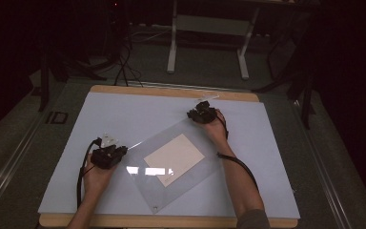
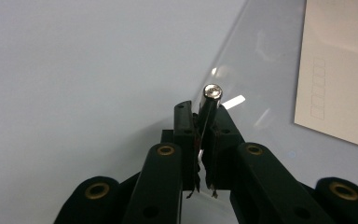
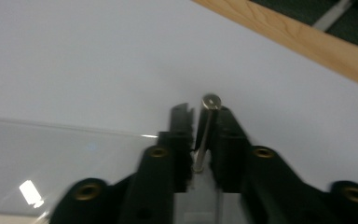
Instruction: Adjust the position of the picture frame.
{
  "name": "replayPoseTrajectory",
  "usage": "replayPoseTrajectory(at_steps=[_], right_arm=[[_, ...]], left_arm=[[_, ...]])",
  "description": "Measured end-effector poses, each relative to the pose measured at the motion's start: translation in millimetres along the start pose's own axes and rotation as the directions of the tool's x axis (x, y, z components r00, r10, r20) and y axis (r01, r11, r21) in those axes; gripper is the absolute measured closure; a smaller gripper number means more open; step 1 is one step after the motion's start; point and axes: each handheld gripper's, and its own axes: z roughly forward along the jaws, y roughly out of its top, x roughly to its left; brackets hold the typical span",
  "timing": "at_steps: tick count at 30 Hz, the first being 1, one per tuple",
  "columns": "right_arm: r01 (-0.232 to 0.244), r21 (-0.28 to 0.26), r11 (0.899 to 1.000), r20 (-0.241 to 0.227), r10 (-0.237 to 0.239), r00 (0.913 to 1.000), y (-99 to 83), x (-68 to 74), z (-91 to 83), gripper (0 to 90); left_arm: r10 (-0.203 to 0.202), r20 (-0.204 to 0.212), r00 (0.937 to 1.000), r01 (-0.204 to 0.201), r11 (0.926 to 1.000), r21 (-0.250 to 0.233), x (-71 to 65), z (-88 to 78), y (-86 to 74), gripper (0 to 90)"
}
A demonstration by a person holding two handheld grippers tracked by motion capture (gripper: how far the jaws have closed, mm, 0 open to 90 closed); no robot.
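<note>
No writing I can read anywhere; the card [image 2: 340, 74] bears only a faint column of small empty boxes, seen past my left gripper [image 2: 204, 122] to its right. My left gripper [image 1: 108, 155] is clenched on a metal pin [image 2: 209, 105] at one corner of the clear sheet [image 1: 181, 167], the pin standing up between the pads with its round head just above the jaw tips, its long axis running along the jaws. My right gripper [image 1: 203, 113] is likewise clamped on a second pin [image 3: 207, 122] at the opposite, far corner of the sheet, that pin also lined up with the jaws, head at the tips. The sheet lies flat on the pale blue mat [image 1: 124, 114], its long axis stretching diagonally from my left gripper to my right one, with the card under or inside it, roughly midway between them. Past my right gripper's tips the mat ends at the wooden table edge [image 3: 303, 42].
</note>
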Motion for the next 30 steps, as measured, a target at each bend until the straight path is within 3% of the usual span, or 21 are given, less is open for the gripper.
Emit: replayPoseTrajectory(at_steps=[3, 8, 11, 13, 18, 22, 26, 30], right_arm=[[-0.023, -0.009, 1.0, 0.002, 0.023, 0.9997, -2.9, 0.4, 1.8, 84.8], [-0.077, 0.024, 0.997, -0.006, 0.077, 0.997, 1.2, -0.8, 0.9, 84.5], [-0.127, 0.016, 0.992, -0.012, 0.127, 0.9918, 2.9, -2.7, -3.3, 83.7], [-0.142, 0.013, 0.99, -0.021, 0.142, 0.9896, 6.2, -4.9, -11.4, 83.3], [-0.173, -0.003, 0.985, -0.024, 0.173, 0.9847, 6.0, -11.3, -42.2, 81.9], [-0.208, -0.003, 0.978, -0.019, 0.208, 0.978, -4.3, -13.5, -64.2, 81.5], [-0.271, -0.008, 0.963, -0.038, 0.271, 0.9619, -18.9, -17.4, -80.1, 80.5], [-0.296, -0.003, 0.955, -0.032, 0.295, 0.9549, -30.4, -20.9, -86.2, 80.1]], left_arm=[[-0.009, 0.008, 0.9999, 0.009, 1.0, -0.001, 1.1, 0.1, -0.1, 84.7], [-0.04, 0.024, 0.9989, 0.04, 0.9992, -0.003, 3.6, -0.1, 0.9, 84.8], [-0.056, 0.058, 0.9967, 0.057, 0.9982, -0.018, 9.0, -2.7, 5.3, 84.1], [-0.051, 0.056, 0.9971, 0.052, 0.9982, -0.028, 11.1, -3.9, 11.8, 83.7], [-0.086, 0.055, 0.9948, 0.089, 0.9937, -0.067, 23.1, 1.0, 35.3, 81.8], [-0.084, 0.075, 0.9936, 0.089, 0.9944, -0.057, 35.0, 12.0, 59.3, 82.0], [-0.096, 0.099, 0.9904, 0.099, 0.9947, -0.027, 47.7, 29.3, 83.6, 82.0], [-0.125, 0.12, 0.9848, 0.124, 0.9921, 0.02, 56.4, 56.3, 92.7, 82.1]])
